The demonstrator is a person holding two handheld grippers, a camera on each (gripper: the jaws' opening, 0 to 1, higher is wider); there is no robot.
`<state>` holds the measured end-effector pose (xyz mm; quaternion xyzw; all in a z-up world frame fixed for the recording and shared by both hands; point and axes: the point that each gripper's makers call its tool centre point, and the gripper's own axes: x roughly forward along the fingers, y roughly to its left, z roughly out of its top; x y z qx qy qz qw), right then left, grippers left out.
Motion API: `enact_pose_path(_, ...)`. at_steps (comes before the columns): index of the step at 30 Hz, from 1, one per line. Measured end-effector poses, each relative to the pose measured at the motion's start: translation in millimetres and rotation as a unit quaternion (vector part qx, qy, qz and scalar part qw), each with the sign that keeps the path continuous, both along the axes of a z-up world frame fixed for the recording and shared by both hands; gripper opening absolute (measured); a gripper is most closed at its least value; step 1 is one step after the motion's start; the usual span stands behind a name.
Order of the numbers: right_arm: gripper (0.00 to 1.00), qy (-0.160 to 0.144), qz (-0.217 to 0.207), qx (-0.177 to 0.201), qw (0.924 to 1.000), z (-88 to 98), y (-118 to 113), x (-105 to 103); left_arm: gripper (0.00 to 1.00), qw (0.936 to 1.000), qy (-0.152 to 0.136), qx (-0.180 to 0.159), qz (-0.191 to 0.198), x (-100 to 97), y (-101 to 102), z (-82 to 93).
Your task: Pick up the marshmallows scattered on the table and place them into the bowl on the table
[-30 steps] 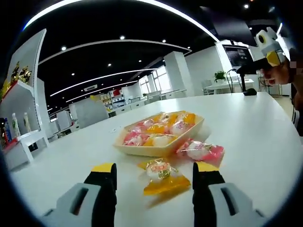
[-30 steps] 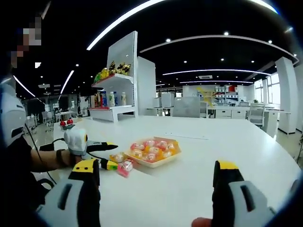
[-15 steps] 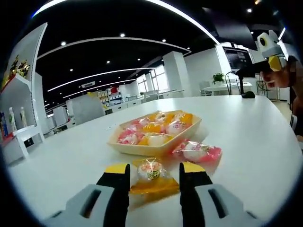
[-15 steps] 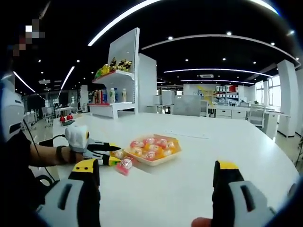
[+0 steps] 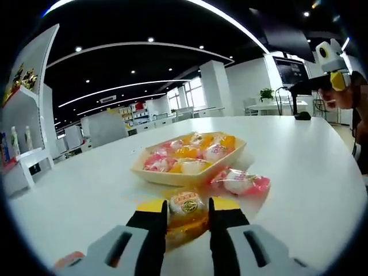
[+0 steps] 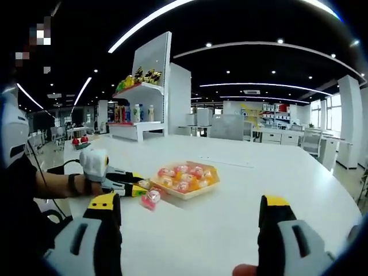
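Left gripper (image 5: pixel 188 208) jaws seemingly pinch orange marshmallow (image 5: pixel 185 204) beside bowl (image 5: pixel 190 176).

White tabletop (image 5: pixel 310 155) carries a bowl (image 5: pixel 190 172) of sweets ahead of the left tool (image 5: pixel 188 215), a pink-wrapped marshmallow (image 5: pixel 241 183) ahead-right, and an orange-wrapped marshmallow (image 5: pixel 185 204) between its jaws.

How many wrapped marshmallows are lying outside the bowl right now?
2. A yellow-wrapped marshmallow sits between the left gripper jaws, in front of the bowl; a pink-wrapped marshmallow lies beside the bowl. Others may hide behind it.
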<state>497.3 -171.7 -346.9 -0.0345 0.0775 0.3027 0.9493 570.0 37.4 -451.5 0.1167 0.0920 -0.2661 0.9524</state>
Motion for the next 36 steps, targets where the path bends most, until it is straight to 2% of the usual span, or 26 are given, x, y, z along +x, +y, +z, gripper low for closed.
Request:
enact_pose_path(9,0.97,0.001,-0.001,-0.005,1.0000,-1.2,-3,-1,0.20,0.9999,0.006,-0.001,0.011,1.1,2,-0.3)
enact_pose_path(19,0.97,0.002,-0.003,-0.009,1.0000,-3.7,-5,0,0.20,0.9995,0.011,-0.001,0.029,2.9,10,-0.4)
enact_pose_path(36,0.97,0.002,-0.014,-0.011,0.9998,-3.0,-17,4,0.20,0.9973,0.027,-0.010,0.067,0.8,38,2.4)
